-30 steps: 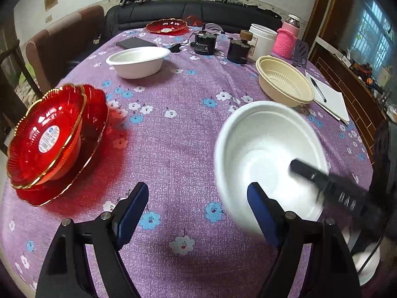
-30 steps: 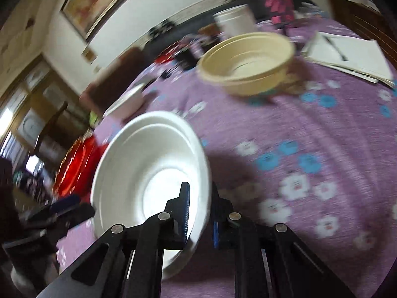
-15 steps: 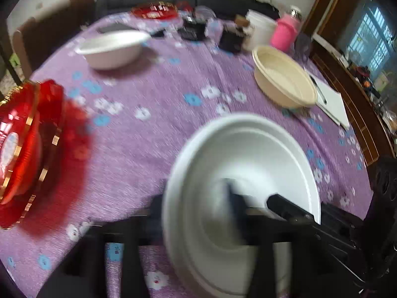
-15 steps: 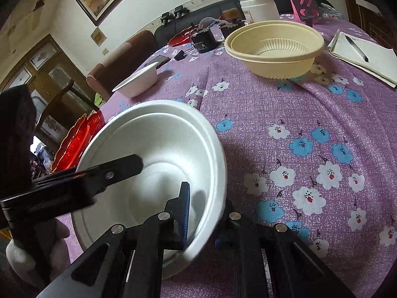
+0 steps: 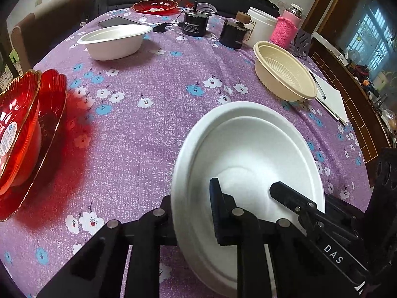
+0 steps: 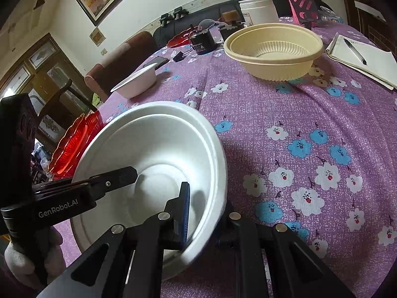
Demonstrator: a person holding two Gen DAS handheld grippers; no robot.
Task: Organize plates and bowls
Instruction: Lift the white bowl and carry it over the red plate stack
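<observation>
**Claws on both sides of one white bowl**

Both claws grip the same white foam bowl (image 5: 248, 154), near the table's front edge. The left claw (image 5: 192, 211) pinches the bowl's left rim, one finger inside the wall and the other outside it, closed tight on the foam. The right claw (image 6: 206, 208) does the same on the opposite rim, one blue-padded finger inside, its partner outside. Each claw's inner finger pokes into the bowl in the other's view. The bowl tilts; whether its base touches the purple flowered tablecloth (image 5: 153, 134) or hangs just above it, I cannot tell from here.

Off to the left sits a red glass bowl (image 5: 17, 129) nested on a red scalloped plate (image 5: 53, 114), at the table's left edge. Farther back on the right stands a cream ribbed bowl (image 6: 274, 49), just beside a notepad (image 6: 364, 62) with a pen (image 6: 354, 51) lying on it. Across the table, well apart from these, rests a second white bowl (image 5: 115, 41). Behind it come a dark phone (image 5: 116, 21), a black cylinder (image 5: 194, 24), a white tub (image 5: 261, 31) and a pink knitted bottle (image 5: 285, 31). At the far edge lies another red dish (image 5: 155, 5).
</observation>
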